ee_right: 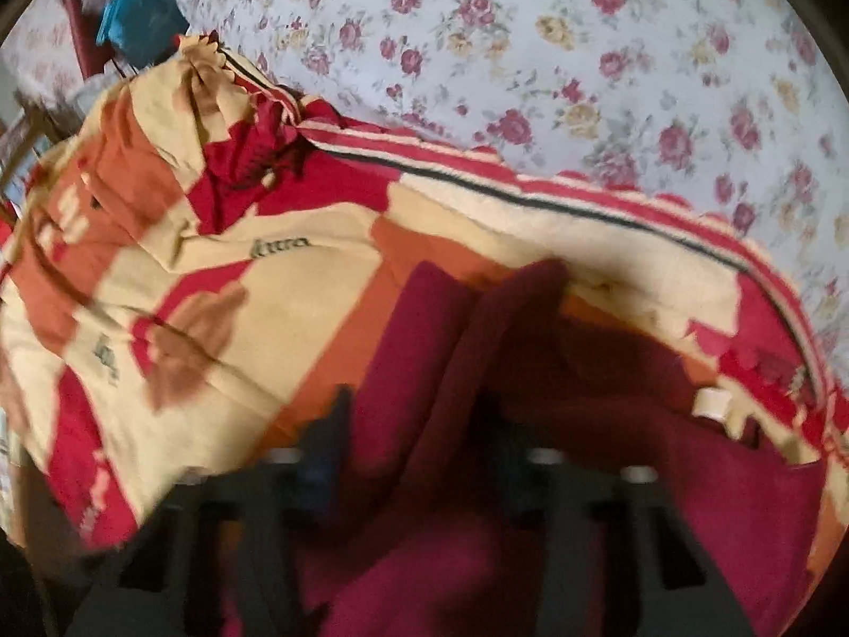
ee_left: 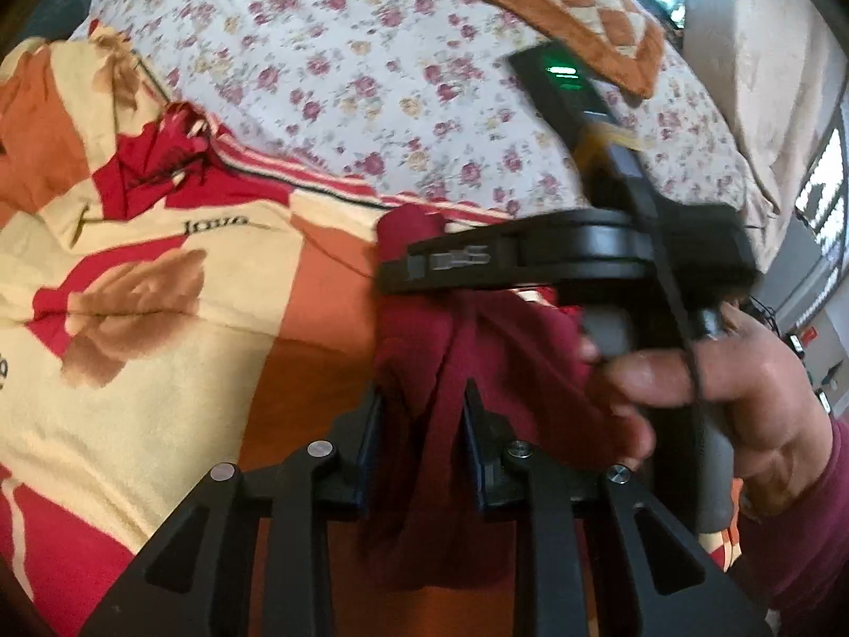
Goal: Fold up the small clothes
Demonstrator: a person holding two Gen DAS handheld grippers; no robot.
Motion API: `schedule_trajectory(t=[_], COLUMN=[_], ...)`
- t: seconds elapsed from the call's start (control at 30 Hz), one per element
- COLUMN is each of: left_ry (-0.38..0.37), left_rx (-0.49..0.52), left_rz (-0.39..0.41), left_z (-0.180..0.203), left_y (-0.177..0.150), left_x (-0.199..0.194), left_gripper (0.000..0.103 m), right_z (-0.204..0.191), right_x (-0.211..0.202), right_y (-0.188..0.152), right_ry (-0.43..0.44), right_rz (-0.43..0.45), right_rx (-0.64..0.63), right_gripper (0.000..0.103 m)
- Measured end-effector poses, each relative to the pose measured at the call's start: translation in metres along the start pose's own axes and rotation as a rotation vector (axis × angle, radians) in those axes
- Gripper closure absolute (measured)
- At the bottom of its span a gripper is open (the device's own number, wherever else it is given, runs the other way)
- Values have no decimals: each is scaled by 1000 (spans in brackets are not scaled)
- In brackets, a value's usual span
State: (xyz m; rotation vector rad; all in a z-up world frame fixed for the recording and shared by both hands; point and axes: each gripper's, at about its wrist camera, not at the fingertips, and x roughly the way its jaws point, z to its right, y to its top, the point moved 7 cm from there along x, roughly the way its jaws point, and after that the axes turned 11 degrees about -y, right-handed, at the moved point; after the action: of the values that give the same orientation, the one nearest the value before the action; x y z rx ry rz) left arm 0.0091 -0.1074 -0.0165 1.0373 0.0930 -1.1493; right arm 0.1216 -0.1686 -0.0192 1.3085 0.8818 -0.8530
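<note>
Floral bedsheet [ee_left: 371,69]: white with small red and yellow roses, fills upper half of both views. An orange and cream checked mat [ee_left: 557,5] lies on it, top right of the left wrist view.

Patterned blanket [ee_left: 159,276]: cream, orange and red blocks with brown leaf shapes and a striped edge; covers the left and centre of both views, crumpled toward upper left.

Maroon garment [ee_left: 477,350]: plain dark red knit, soft and bunched, no print visible. Lies on the blanket, lower centre of both views. In the right wrist view [ee_right: 424,371] it shows long lengthwise folds running up the frame, with a flatter brighter panel at lower right; picture is motion-blurred.

Left gripper [ee_left: 422,424]: jaws drawn in on a gathered ridge of the maroon garment, cloth pinched between the blue pads.

Right gripper [ee_right: 414,446]: garment sits between the fingers; blur prevents telling whether the pads press it. In the left wrist view it crosses centre right, its tip over the garment, held by a hand [ee_left: 732,398] with a maroon sleeve [ee_left: 806,520].
</note>
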Motion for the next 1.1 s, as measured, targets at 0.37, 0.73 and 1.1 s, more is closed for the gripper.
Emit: schedule_trajectory(t=[0.37, 0.73, 1.1], left_ry=[79, 14, 13], left_rx=[45, 37, 145], left_rz=[-34, -25, -55], left_z=[0, 20, 95], left_y=[-11, -11, -7], left_x=[15, 15, 16], left_gripper=[75, 103, 103], right_z=[26, 38, 84], right_x=[-21, -34, -88], right_y=[-1, -7, -21], right_ry=[113, 129, 127], right_rz=[53, 67, 119], right_rx=[85, 115, 121], right_gripper=[78, 78, 78])
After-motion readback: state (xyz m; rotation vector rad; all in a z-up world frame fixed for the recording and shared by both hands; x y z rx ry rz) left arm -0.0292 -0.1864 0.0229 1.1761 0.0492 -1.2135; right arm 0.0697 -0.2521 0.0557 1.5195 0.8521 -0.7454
